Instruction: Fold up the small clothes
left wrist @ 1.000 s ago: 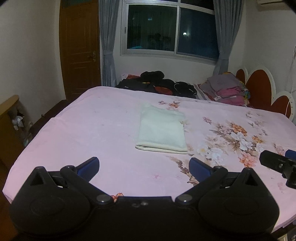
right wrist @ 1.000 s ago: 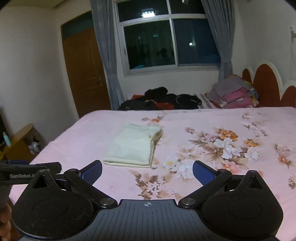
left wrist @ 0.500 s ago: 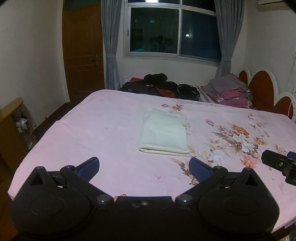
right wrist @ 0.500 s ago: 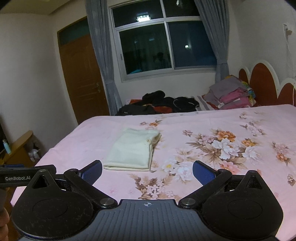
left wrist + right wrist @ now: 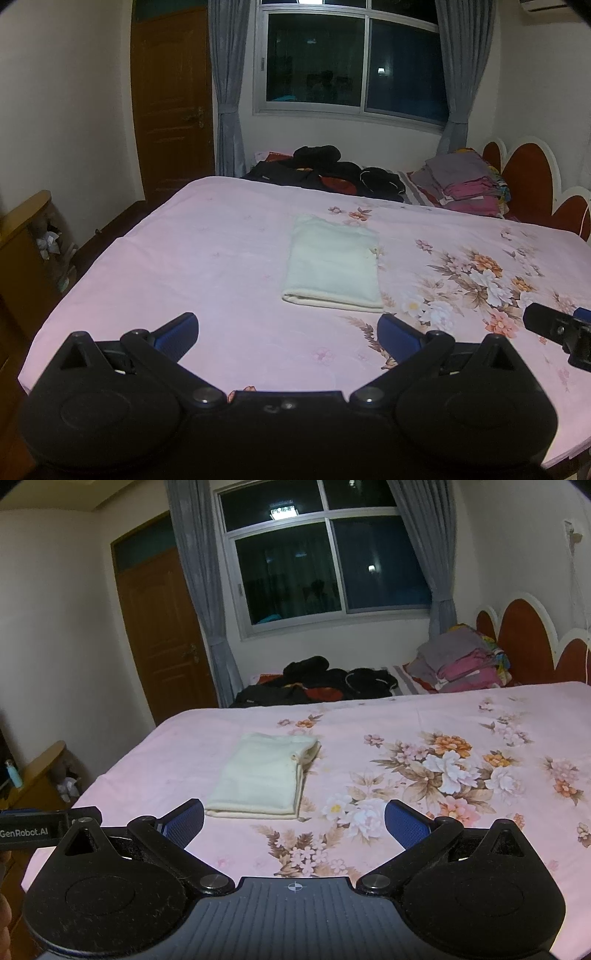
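A cream garment [image 5: 334,266], folded into a neat rectangle, lies flat in the middle of the pink floral bedsheet [image 5: 207,258]; it also shows in the right wrist view [image 5: 264,775]. My left gripper [image 5: 288,328] is open and empty, held above the near edge of the bed, short of the garment. My right gripper [image 5: 294,821] is open and empty, also near the bed's front edge, to the right of the left one. Its side shows at the right edge of the left wrist view [image 5: 559,330].
A heap of dark clothes [image 5: 325,175] lies at the far side of the bed. A stack of folded grey and pink clothes [image 5: 461,181] sits by the red headboard [image 5: 528,177]. A wooden cabinet [image 5: 22,251] stands left of the bed, a door [image 5: 170,103] beyond.
Both grippers have drawn back and risen slightly, so the garment looks a little farther away. The garment has not moved. Both grippers stay open.
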Demonstrator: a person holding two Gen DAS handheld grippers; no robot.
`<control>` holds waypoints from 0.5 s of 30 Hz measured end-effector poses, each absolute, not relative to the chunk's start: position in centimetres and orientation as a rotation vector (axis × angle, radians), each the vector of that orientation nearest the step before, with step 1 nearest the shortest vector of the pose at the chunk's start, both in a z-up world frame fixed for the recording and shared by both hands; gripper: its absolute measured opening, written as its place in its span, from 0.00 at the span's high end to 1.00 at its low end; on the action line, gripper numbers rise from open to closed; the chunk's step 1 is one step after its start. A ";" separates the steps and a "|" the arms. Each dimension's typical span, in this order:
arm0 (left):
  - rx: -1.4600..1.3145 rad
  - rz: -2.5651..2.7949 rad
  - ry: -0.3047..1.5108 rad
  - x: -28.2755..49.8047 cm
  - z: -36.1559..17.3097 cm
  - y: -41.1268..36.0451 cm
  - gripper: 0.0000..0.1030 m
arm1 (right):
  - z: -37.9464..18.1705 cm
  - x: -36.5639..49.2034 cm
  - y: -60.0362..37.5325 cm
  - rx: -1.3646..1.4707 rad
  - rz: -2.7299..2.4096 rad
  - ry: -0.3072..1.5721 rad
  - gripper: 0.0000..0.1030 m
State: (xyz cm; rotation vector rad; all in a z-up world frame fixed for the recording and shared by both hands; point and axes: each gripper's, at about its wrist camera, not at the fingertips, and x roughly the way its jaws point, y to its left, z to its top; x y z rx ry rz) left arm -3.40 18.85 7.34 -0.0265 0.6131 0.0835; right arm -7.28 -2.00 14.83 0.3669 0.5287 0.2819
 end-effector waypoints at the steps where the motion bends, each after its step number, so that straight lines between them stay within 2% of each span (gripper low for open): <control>1: -0.026 0.084 0.612 -3.4 7.3 18.9 0.00 | 14.8 -7.3 -2.0 0.366 0.283 0.528 0.00; 15: -0.024 0.084 0.607 -3.3 7.4 18.8 0.00 | 14.9 -7.1 -1.5 0.365 0.291 0.527 0.00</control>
